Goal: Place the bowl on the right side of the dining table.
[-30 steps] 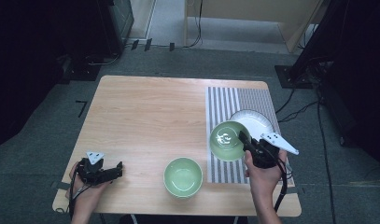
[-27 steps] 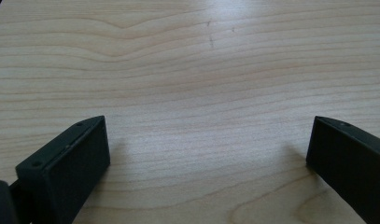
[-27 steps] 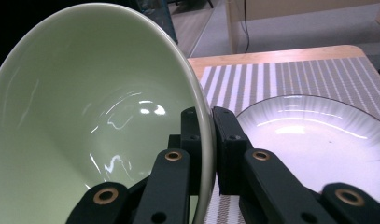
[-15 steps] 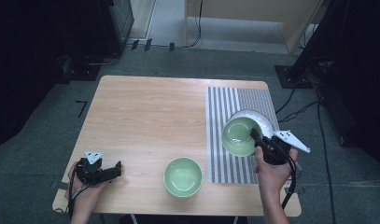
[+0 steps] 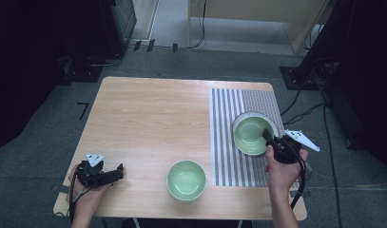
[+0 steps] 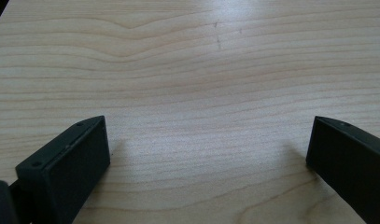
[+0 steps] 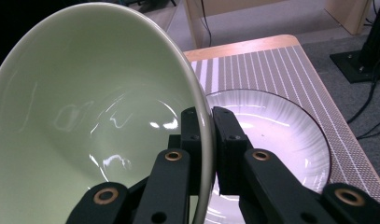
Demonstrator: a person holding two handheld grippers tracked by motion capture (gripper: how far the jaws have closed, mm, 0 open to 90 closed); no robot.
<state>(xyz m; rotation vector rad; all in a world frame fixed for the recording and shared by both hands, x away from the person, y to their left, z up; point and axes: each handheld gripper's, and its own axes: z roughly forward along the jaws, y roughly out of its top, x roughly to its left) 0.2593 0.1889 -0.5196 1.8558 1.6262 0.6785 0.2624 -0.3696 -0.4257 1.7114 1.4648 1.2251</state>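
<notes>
My right gripper [image 5: 268,136] [image 7: 205,119] is shut on the rim of a pale green bowl [image 5: 250,134] [image 7: 85,121]. The bowl hangs tilted over a white plate with a dark rim [image 5: 273,121] [image 7: 281,135] on the striped mat [image 5: 227,142] [image 7: 271,60]. A second green bowl [image 5: 186,179] stands upright on the wooden table [image 5: 148,118] near its front edge. My left gripper [image 5: 118,172] [image 6: 206,149] rests low at the table's front left corner. It is open, with bare wood between its jaws.
The striped mat covers the table's right part. Cables [image 5: 305,111] and dark equipment stands [image 5: 319,61] lie on the floor to the right and behind the table. A wooden cabinet [image 5: 248,14] stands at the back.
My right gripper has carried the green bowl to the right, from the mat's middle to above the white plate. The left gripper has stayed still.
</notes>
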